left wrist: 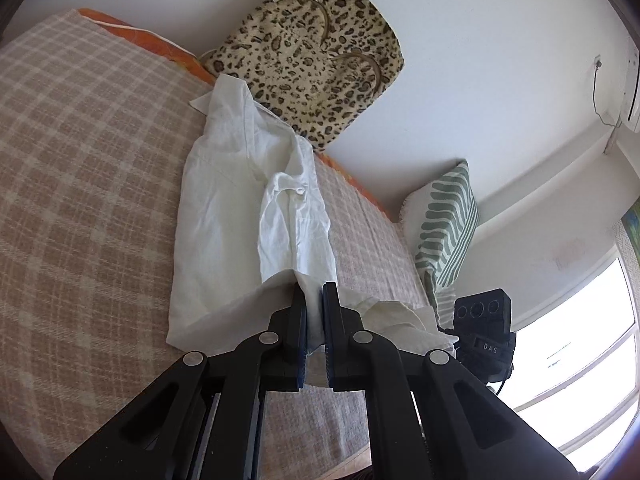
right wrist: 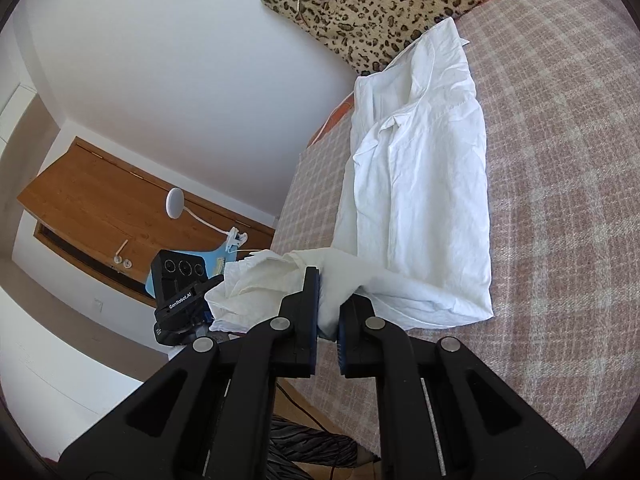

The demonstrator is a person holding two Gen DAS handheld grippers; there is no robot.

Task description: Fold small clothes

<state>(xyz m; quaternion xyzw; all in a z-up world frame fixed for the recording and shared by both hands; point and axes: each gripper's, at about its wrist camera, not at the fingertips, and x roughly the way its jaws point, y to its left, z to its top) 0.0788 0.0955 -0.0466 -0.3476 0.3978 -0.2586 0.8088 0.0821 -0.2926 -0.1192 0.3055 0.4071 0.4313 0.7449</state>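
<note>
While the white shirt [left wrist: 236, 208] lies stretched along the checked blanket [left wrist: 80, 184] ahead of both tools, its near hem is lifted off the bed. The left gripper [left wrist: 314, 292] is clenched on that hem, cloth pinched between its pads, and the right gripper [right wrist: 334, 284] grips the same edge likewise. Beyond the shirt's collar leans a leopard-print cushion [left wrist: 312, 64].

Leopard cushion [left wrist: 308, 52], striped pillow [left wrist: 446, 220], perhaps lamp [right wrist: 175, 203]
</note>
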